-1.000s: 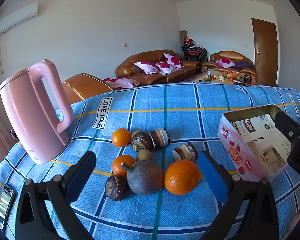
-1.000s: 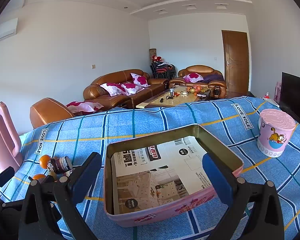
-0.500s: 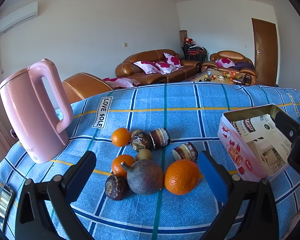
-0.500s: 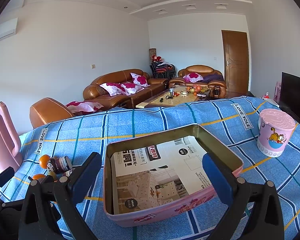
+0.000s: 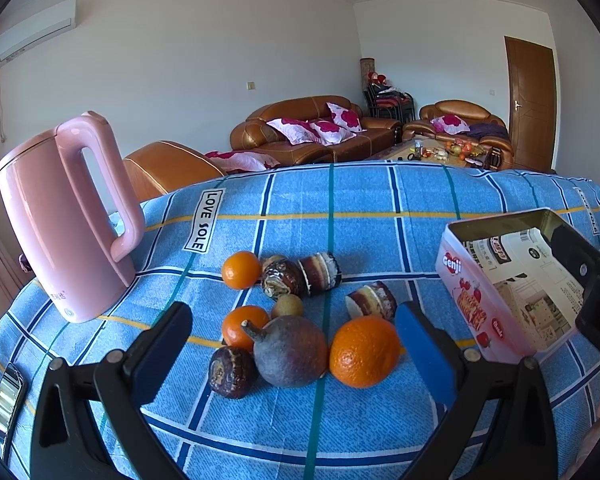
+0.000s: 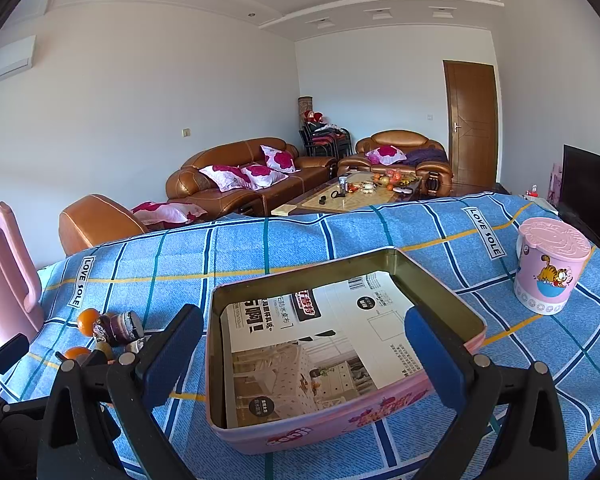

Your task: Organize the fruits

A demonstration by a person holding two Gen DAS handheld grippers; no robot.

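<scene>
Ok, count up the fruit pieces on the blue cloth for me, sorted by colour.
Orange: 3, one large, two small.
Dark brown or purple: 5, the biggest being the stemmed one.
Tan: 1, a small round one.
Total: 9. None in the tin.

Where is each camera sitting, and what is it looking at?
Left wrist: on the left gripper, looking over the fruit pile at the big orange; its open fingers show.
Right wrist: on the right gripper, looking into the pink tin; its open fingers show.
Both see the tin, pink kettle and blue tablecloth.
</scene>
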